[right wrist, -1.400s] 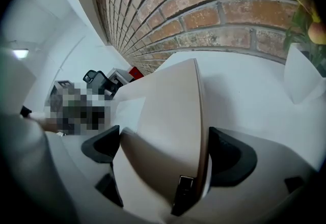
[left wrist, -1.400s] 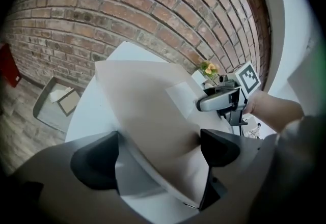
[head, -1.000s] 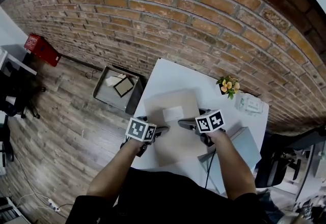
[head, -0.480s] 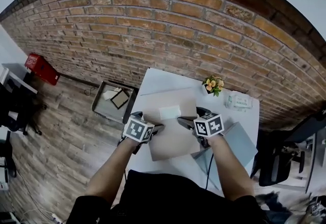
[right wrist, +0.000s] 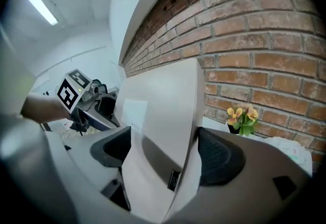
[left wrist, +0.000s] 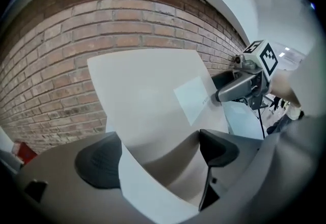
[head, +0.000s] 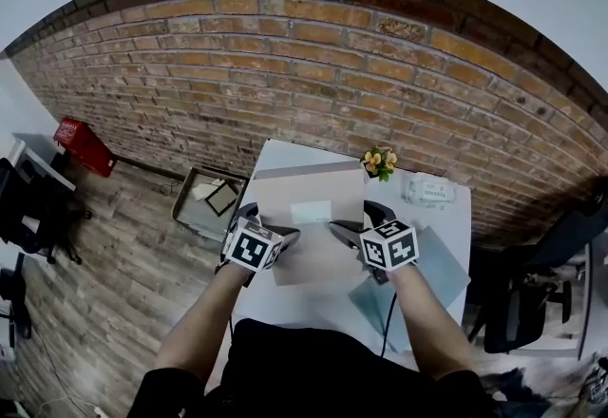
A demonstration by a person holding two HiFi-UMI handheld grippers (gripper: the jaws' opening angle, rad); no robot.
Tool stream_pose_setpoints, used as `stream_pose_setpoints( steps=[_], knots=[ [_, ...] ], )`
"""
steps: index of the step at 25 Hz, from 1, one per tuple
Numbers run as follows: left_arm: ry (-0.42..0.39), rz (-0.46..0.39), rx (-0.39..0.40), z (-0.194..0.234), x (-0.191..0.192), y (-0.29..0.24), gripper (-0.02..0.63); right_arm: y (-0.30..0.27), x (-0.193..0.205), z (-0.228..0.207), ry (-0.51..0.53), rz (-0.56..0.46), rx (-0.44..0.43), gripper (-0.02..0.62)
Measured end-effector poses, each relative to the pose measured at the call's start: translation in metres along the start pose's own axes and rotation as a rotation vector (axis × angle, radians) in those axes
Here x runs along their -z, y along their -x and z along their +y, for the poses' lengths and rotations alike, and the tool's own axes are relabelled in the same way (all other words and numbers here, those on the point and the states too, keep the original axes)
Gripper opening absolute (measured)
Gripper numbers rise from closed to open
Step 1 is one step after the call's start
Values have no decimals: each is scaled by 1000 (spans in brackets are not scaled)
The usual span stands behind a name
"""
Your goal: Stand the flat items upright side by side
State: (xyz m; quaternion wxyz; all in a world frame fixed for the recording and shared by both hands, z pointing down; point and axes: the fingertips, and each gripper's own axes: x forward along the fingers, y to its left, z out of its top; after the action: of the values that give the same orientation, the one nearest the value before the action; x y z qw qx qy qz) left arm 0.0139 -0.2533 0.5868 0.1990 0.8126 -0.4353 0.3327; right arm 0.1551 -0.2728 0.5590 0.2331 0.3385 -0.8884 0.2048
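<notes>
You hold the cardboard envelope (head: 309,217) tilted up above the table (head: 277,154), left gripper (head: 285,236) clamped on one side, right gripper (head: 337,229), its jaws just closing, gripping the other, so it rises level toward standing.

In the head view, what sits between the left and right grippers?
A flat brown cardboard envelope with a white label, seen in the head view: the left gripper and the right gripper, whose fingers have just been closing, clamp its opposite edges.

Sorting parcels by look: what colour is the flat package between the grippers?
Light brown flat package with a white label; clearest in head view.
</notes>
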Motion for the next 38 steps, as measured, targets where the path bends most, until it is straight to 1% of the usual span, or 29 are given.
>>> stream_pose_setpoints(
  steps=[3, 7, 12, 14, 16, 19, 22, 25, 27, 32, 38],
  knots=[
    [-13, -24, -31, -3, -5, 9, 505, 13, -6, 7, 30, -32, -8, 408],
    [-16, -67, -48, 1, -14, 17, 500, 26, -22, 16, 55, -86, 0, 396],
    [-16, -137, -67, 24, -36, 23, 478, 31, -46, 24, 91, -154, 44, 376],
    [-27, -170, -80, 35, -45, 25, 460, 27, -49, 26, 102, -163, 56, 368],
    [-44, -190, -87, 44, -51, 27, 448, 22, -50, 27, 90, -166, 67, 368],
    [-65, -197, -76, 52, -56, 28, 446, 15, -48, 30, 54, -165, 85, 368],
    [-73, -196, -52, 60, -56, 27, 446, 10, -48, 34, 20, -165, 86, 368],
    [-73, -183, -29, 64, -51, 23, 446, 3, -43, 35, -3, -147, 85, 368],
    [-77, -190, -24, 66, -45, 21, 446, 0, -38, 36, -13, -143, 86, 366],
    [-87, -214, -6, 66, -44, 21, 446, 2, -39, 33, -42, -148, 62, 365],
    [-39, -220, 20, 67, -41, 22, 446, 4, -34, 37, -32, -119, 41, 388]
  ],
)
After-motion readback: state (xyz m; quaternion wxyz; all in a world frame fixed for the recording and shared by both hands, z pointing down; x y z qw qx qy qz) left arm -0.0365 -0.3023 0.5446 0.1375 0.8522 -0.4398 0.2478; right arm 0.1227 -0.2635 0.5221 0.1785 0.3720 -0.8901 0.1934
